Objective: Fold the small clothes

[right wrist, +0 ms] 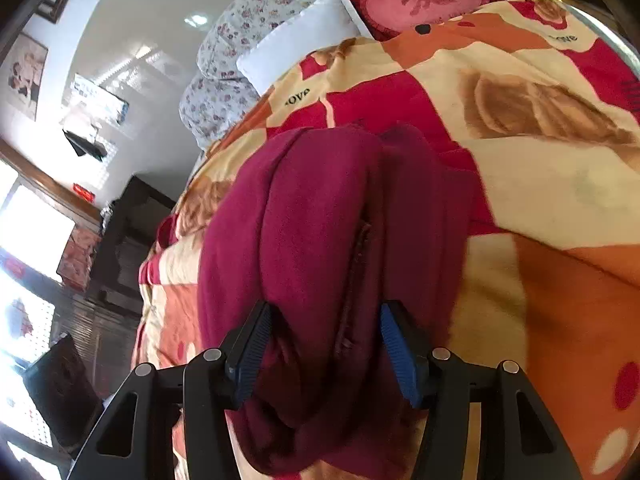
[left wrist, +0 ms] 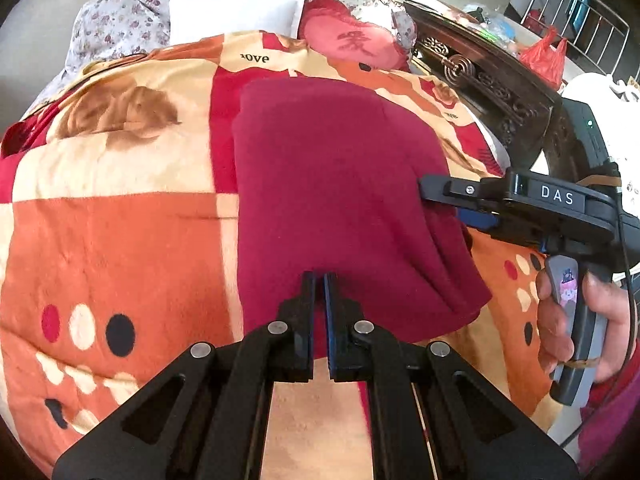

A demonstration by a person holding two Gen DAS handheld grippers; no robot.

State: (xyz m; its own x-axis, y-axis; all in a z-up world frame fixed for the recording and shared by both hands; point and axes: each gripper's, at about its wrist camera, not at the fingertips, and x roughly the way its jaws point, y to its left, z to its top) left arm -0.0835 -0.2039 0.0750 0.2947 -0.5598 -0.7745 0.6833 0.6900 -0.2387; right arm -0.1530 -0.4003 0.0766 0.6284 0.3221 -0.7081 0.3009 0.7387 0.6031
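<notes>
A dark red folded garment (left wrist: 336, 184) lies on the patterned blanket (left wrist: 120, 240). My left gripper (left wrist: 319, 280) is shut, its tips at the garment's near edge; I cannot tell whether cloth is pinched between them. My right gripper (left wrist: 444, 200) reaches in from the right at the garment's right edge. In the right wrist view the right gripper (right wrist: 326, 320) is open, its blue pads (right wrist: 394, 344) on either side of the bunched layers of the garment (right wrist: 320, 208), not closed on them.
A white pillow (left wrist: 236, 16), a pink heart cushion (left wrist: 352, 44) and a floral quilt (left wrist: 120, 12) lie at the head of the bed. A dark carved wooden headboard (left wrist: 488, 76) runs along the right. A red plastic bag (left wrist: 544, 56) sits beyond it.
</notes>
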